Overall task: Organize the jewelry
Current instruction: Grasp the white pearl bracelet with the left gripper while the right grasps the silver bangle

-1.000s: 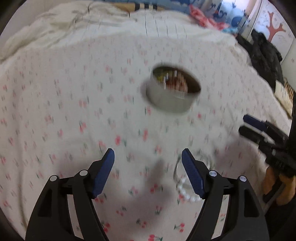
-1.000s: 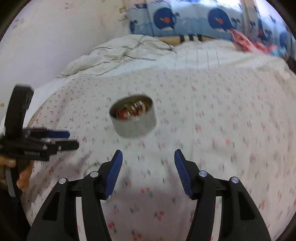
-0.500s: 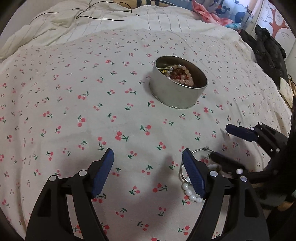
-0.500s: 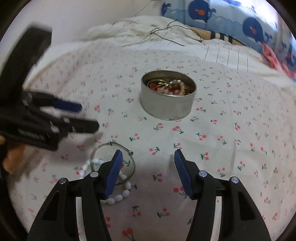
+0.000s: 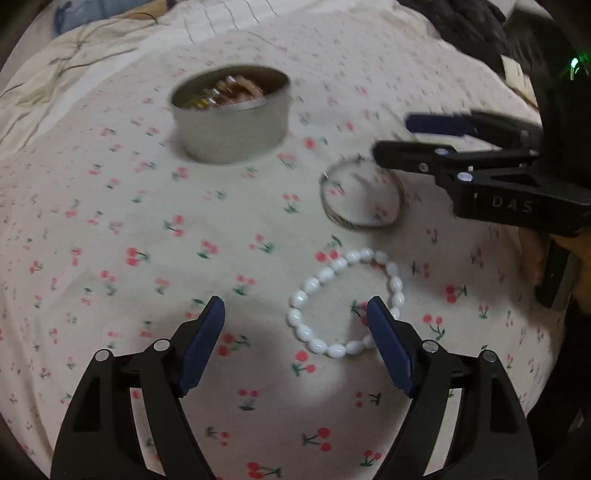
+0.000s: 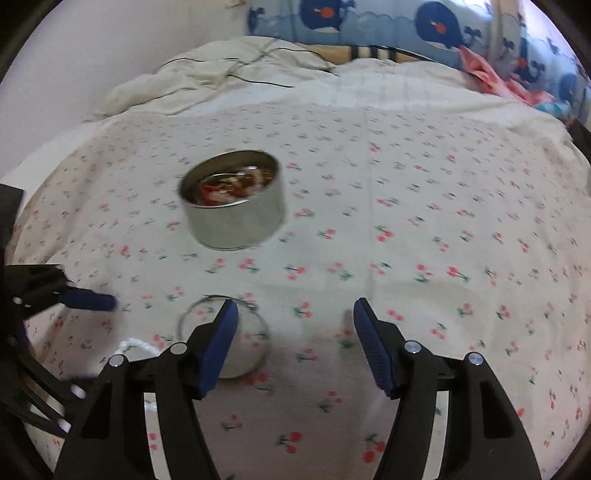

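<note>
Two bracelets lay on the cherry-print bedspread [image 5: 110, 221] near a round metal tin [image 5: 231, 122]. The white bead bracelet [image 5: 343, 299] rested flat, closest to the left gripper [image 5: 295, 325], whose blue-padded jaws stood spread with nothing pinched; its right pad overlapped the bracelet's right side in the left wrist view, and contact could not be confirmed. The thin silver bangle [image 5: 362, 195] lay just beyond the beads, apart from them, between the beads and the tin. The tin stood upright and uncovered, holding a blurred heap of reddish and gold jewelry [image 5: 229, 92].

The right gripper [image 6: 291, 325] was opening its jaws; no object lay between the pads. In the right wrist view its left pad covered part of the bangle [image 6: 255, 332], and a small part of the bead bracelet [image 6: 136, 345] showed at the lower left. From the left wrist view the right gripper [image 5: 391, 138] reached in from the right edge, its tips just above the bangle's far rim; whether they touched could not be told. Rumpled cream bedding [image 6: 221, 77] and a whale-print pillow [image 6: 369, 22] lay behind the bedspread.
</note>
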Demonstrator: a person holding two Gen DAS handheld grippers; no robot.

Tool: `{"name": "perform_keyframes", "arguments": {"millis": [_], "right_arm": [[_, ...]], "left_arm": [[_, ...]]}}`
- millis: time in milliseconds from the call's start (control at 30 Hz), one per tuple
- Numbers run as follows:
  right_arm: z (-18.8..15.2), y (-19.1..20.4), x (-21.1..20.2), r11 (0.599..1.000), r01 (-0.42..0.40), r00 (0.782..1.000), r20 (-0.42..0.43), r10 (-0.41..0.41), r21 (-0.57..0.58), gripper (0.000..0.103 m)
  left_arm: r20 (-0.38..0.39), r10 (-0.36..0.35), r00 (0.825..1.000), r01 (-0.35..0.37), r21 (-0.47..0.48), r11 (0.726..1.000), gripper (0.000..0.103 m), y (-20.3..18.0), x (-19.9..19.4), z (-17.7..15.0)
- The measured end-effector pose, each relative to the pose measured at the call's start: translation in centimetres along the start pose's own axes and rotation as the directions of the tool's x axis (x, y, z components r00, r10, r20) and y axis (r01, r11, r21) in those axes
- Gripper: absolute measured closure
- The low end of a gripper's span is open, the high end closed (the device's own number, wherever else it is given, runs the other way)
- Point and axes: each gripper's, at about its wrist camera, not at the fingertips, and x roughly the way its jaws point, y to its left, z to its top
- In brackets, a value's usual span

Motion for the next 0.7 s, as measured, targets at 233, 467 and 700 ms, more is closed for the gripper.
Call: {"name": "perform_keyframes", "arguments": {"millis": [233, 467, 700], "right_arm": [[-0.6, 1.5, 1.6, 0.998, 0.003, 0.997, -0.078, -0.008, -0.064, 0.074], [-0.6, 0.3, 1.3, 0.997, 0.07, 0.995, -0.067, -0.072, -0.03, 0.098], [-0.6, -0.6, 1.6, 1.0, 0.001, 0.996, -0.084, 0.001, 0.03, 0.054]], "left_arm": [[0.021, -0.023, 1.0, 0.024, -0.031, 0.999, 0.096, 0.9, -0.4, 0.4], [0.111, 0.094, 0.989, -0.07, -0.199, 0.977, 0.096, 4.3, -1.9, 0.8], [0.028, 0.192, 0.981, -0.182, -0.208, 0.961, 0.064, 5.1, -0.8, 0.4]]}}
